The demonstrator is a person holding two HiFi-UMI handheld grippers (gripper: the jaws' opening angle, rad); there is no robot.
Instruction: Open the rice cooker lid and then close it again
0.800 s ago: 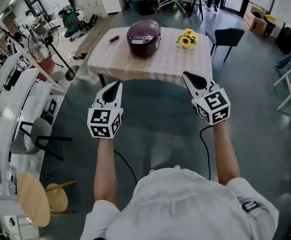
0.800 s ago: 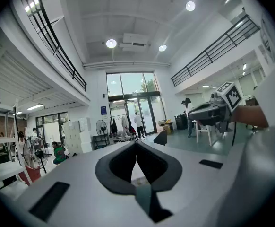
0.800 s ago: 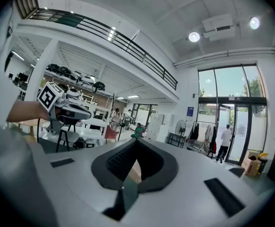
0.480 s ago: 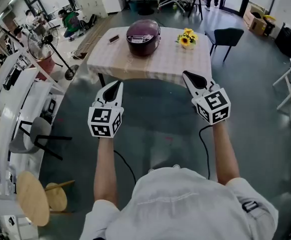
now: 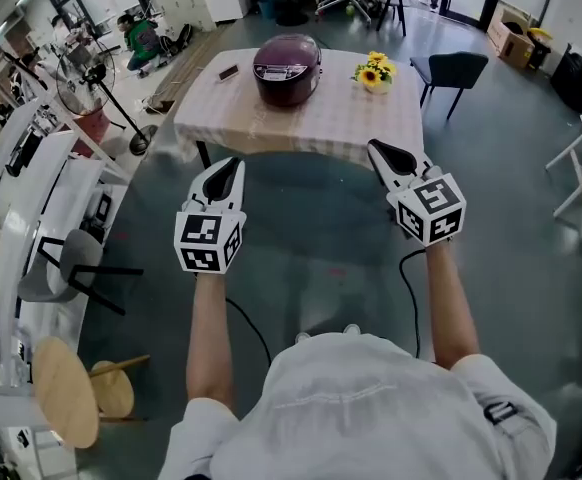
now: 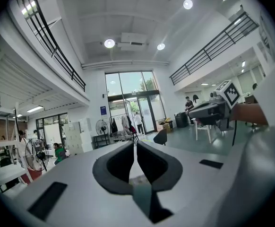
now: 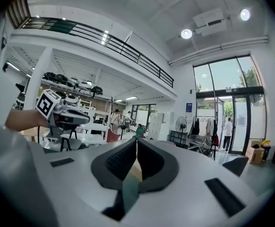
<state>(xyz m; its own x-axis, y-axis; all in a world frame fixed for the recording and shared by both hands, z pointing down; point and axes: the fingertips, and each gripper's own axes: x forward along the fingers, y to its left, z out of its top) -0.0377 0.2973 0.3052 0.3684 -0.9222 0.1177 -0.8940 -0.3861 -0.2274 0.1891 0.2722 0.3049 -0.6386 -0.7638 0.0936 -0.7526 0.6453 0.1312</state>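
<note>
A dark purple rice cooker (image 5: 288,69) stands on the cloth-covered table (image 5: 301,123) ahead, its lid down. My left gripper (image 5: 233,164) and right gripper (image 5: 376,148) are held out in front of me, short of the table's near edge and well apart from the cooker. Both are shut with nothing between the pads. In the left gripper view the jaws (image 6: 135,143) meet tip to tip, and the right gripper (image 6: 213,109) shows off to the side. The right gripper view shows its own jaws (image 7: 136,141) closed and the left gripper (image 7: 62,112) at the left. The cooker is hidden in both gripper views.
A pot of sunflowers (image 5: 374,74) and a small dark object (image 5: 228,72) also sit on the table. A dark chair (image 5: 455,72) stands at its right. A floor fan (image 5: 87,80) and white shelving (image 5: 31,198) line the left. A round wooden stool (image 5: 69,398) is at my lower left.
The table and cooker have shifted slightly up in the head view. Both grippers stay shut and keep their places in front of me.
</note>
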